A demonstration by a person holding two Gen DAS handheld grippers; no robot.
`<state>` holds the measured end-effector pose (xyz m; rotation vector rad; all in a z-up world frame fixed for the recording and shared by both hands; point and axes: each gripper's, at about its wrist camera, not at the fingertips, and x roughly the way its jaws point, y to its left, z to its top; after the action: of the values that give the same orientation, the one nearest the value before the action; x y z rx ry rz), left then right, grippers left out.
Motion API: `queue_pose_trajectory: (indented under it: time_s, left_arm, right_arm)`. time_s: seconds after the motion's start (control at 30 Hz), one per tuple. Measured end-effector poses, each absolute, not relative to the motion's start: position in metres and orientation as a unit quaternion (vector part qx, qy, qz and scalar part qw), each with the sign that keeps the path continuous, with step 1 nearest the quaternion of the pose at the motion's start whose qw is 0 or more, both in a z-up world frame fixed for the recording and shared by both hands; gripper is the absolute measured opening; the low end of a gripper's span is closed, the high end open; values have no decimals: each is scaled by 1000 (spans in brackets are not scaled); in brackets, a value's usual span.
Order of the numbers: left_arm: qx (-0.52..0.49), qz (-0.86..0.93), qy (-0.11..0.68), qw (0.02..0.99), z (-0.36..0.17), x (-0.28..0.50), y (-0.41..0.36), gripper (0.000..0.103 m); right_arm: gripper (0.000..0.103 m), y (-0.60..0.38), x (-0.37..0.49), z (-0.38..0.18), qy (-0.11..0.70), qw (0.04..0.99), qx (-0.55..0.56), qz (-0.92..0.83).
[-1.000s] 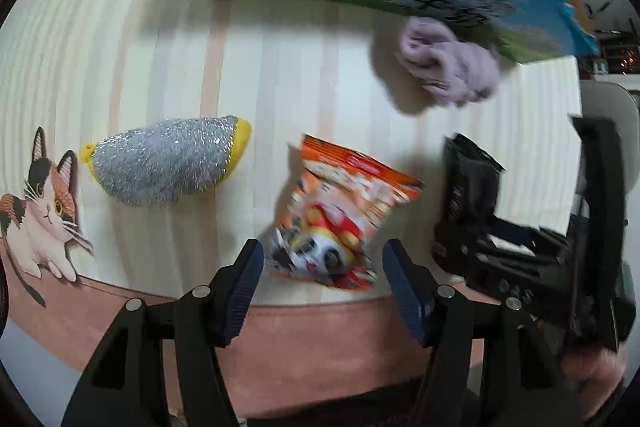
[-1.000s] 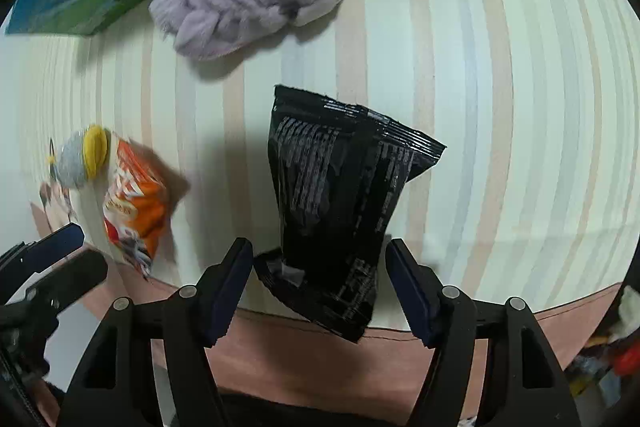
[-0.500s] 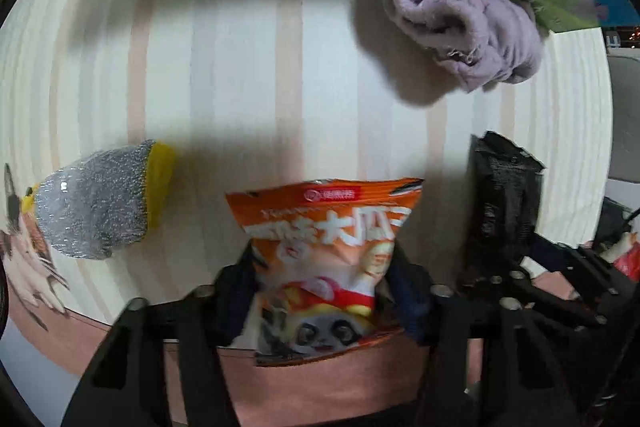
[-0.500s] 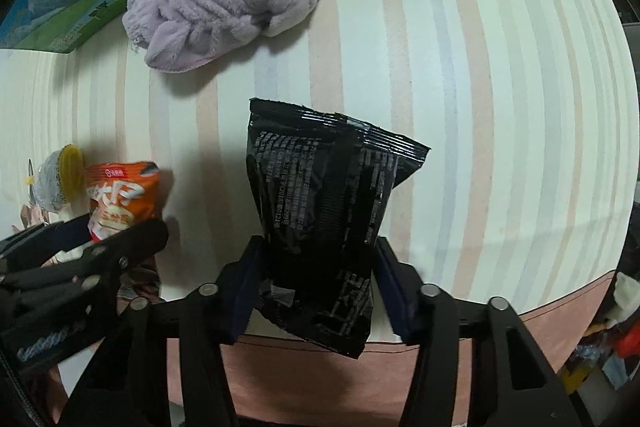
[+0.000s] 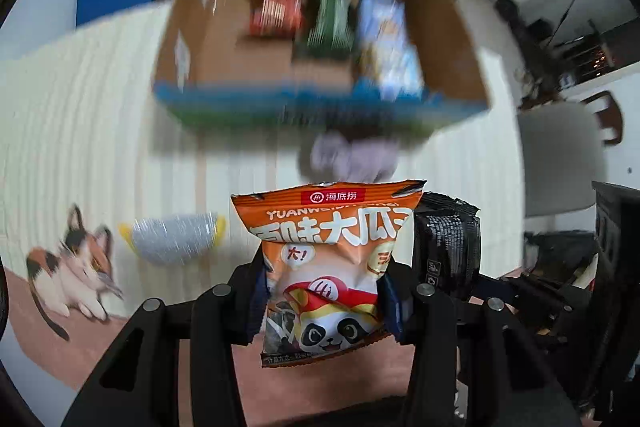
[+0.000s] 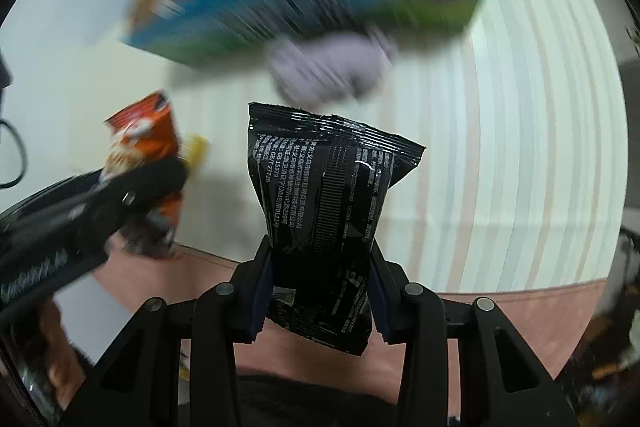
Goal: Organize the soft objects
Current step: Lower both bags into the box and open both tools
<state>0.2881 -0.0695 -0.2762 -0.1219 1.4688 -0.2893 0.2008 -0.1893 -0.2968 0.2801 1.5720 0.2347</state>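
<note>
My left gripper is shut on an orange snack packet with a panda on it, held above the table. My right gripper is shut on a black snack packet, also lifted. The black packet shows just right of the orange one in the left wrist view, and the orange packet shows at the left in the right wrist view. An open cardboard box with blue and green sides stands ahead; several packets lie inside. A lilac plush toy lies in front of the box.
A silver and yellow scrubber lies on the striped tablecloth at the left, near a printed cat. A grey chair stands off the table's right edge. The view is blurred by motion.
Both grippers closed on their packets and lifted them off the table. The views tilted up, so the box's open top and its contents now show.
</note>
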Motion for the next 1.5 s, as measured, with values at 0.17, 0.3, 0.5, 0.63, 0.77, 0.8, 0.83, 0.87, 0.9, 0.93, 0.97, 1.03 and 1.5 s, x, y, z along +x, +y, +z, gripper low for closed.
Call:
queue_pose_trajectory:
  time_s: [0.17,0.3,0.5,0.63,0.77,0.8,0.83,0.87,0.9,0.93,0.97,1.03,1.5]
  left_arm:
    - [-46,-125,654,745,-243,349,-58,44]
    - [-59,-112,677,725,-255,401,-46,44]
    - [-64,-88,716,690,-285,455,-45,44]
    - [-74,-82,747,656,-319,469,-47,44]
    - [-63,-76,767,634,-345,476,-51,44]
    - [-64,-77,774,625,-354,478,-53,44]
    - [-67,-82,779,618,-359,478,-54,47]
    - [-66,-93,787,607,-367,478,-57,47]
    - [-64,-97,792,599,-372,478,-59,47]
    - [-62,-98,799,590,-379,477,-59,47]
    - [-64,-97,802,586,-383,476,-59,48]
    - [-75,-98,806,579,-388,472,-57,52]
    - [-29,-85,756,648,-336,441,-48,85]
  right_arm:
    - [44,-195,262,-228,652,735,135,129]
    - [44,-197,319,-224,646,740,146,121]
    - [44,-192,393,-250,671,718,154,100]
    - [44,-185,409,-281,691,704,141,86]
    - [44,-179,420,-314,708,689,135,72]
    - [44,-179,419,-319,710,688,134,68]
    - [44,-178,421,-328,713,687,129,63]
    - [44,-177,422,-331,713,687,126,59]
    - [44,-176,423,-336,714,687,122,59]
    - [45,-173,424,-343,720,682,112,61]
    - [47,-172,425,-349,726,677,106,60]
    - [53,-171,425,-355,732,672,96,57]
    - [81,-189,403,-325,723,686,75,37]
